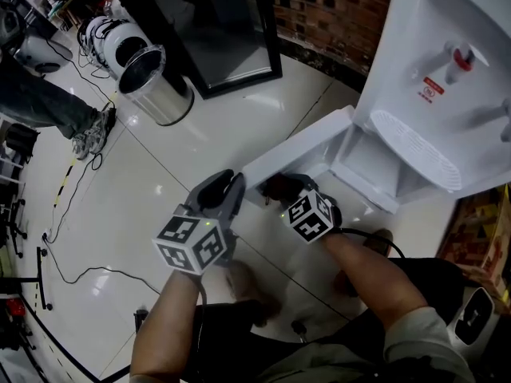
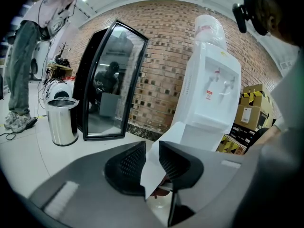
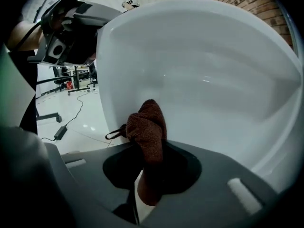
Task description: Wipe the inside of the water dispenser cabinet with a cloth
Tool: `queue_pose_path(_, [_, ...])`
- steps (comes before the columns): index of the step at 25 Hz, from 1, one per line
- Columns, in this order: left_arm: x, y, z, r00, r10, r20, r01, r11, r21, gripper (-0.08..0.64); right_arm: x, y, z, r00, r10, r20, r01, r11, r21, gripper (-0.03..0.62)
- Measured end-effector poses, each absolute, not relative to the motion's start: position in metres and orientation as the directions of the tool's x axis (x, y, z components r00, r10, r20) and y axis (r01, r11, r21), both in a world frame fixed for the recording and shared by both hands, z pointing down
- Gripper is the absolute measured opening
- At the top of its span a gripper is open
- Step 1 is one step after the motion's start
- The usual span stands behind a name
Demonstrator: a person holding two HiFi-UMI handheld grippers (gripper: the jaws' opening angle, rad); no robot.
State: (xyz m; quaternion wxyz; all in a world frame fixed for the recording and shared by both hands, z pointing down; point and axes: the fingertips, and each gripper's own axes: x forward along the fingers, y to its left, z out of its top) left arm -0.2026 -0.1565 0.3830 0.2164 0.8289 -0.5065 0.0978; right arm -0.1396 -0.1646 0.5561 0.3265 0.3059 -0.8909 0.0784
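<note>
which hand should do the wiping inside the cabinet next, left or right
Right. The right tongs are shut on the brown cloth, close to the inner face of the open door. The left tongs are clamped on that door's edge, so they are busy.

A shiny steel bin (image 1: 156, 84) stands on the pale tiled floor (image 1: 239, 138) beside a black-framed glass panel (image 1: 217, 32) leaning by the brick wall (image 1: 335, 8), with a bystander's sneakers (image 1: 94, 132), a power brick (image 3: 61, 132) and stacked cardboard boxes (image 2: 251, 109) round about.
</note>
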Motion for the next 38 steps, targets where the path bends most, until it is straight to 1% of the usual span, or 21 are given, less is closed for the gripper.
queue_pose_path(3, [-0.205,-0.16,0.383,0.459,-0.801,0.385,-0.887,-0.386,0.254,0.083,-0.125,-0.175,0.554,-0.575,-0.529,0.624,-0.637,0.768,0.064,0.089])
queue_pose_path(6, [-0.205,-0.161,0.383,0.456,-0.801,0.387,-0.888,-0.384,0.252,0.081,-0.096,-0.191,0.554,-0.519,-0.583,0.625,-0.717,0.695,0.053,0.089])
queue_pose_path(10, [-0.204,-0.162,0.384,0.455,-0.801,0.389,-0.889,-0.383,0.251,0.081,-0.042,-0.215,0.553,-0.423,-0.656,0.625,-0.846,0.534,-0.012,0.089])
queue_pose_path(13, [-0.203,-0.161,0.384,0.456,-0.8,0.39,-0.889,-0.384,0.251,0.081,-0.002,-0.231,0.551,-0.34,-0.704,0.623,-0.912,0.409,-0.035,0.09])
queue_pose_path(17, [-0.204,-0.162,0.383,0.453,-0.801,0.391,-0.89,-0.382,0.248,0.081,0.034,-0.236,0.546,-0.261,-0.737,0.623,-0.955,0.289,-0.059,0.089])
queue_pose_path(24, [-0.204,-0.163,0.384,0.447,-0.803,0.394,-0.893,-0.376,0.246,0.081,0.07,-0.236,0.545,-0.159,-0.759,0.632,-0.985,0.167,-0.048,0.089])
queue_pose_path(26, [-0.203,-0.162,0.384,0.45,-0.803,0.391,-0.892,-0.378,0.25,0.081,0.076,-0.242,0.548,-0.147,-0.758,0.636,-0.987,0.153,-0.045,0.089])
queue_pose_path(30, [-0.203,-0.163,0.384,0.452,-0.804,0.386,-0.89,-0.379,0.254,0.081,0.074,-0.246,0.556,-0.182,-0.749,0.637,-0.983,0.148,-0.107,0.089])
queue_pose_path(33, [-0.205,-0.164,0.383,0.45,-0.805,0.386,-0.891,-0.378,0.25,0.081,0.067,-0.24,0.558,-0.193,-0.747,0.636,-0.98,0.175,-0.093,0.091])
queue_pose_path(35, [-0.205,-0.164,0.383,0.449,-0.805,0.387,-0.892,-0.377,0.249,0.081,0.052,-0.23,0.561,-0.228,-0.737,0.637,-0.969,0.237,-0.073,0.091])
queue_pose_path(38, [-0.205,-0.164,0.384,0.449,-0.805,0.388,-0.892,-0.377,0.249,0.081,0.002,-0.204,0.563,-0.362,-0.692,0.624,-0.898,0.438,-0.036,0.091])
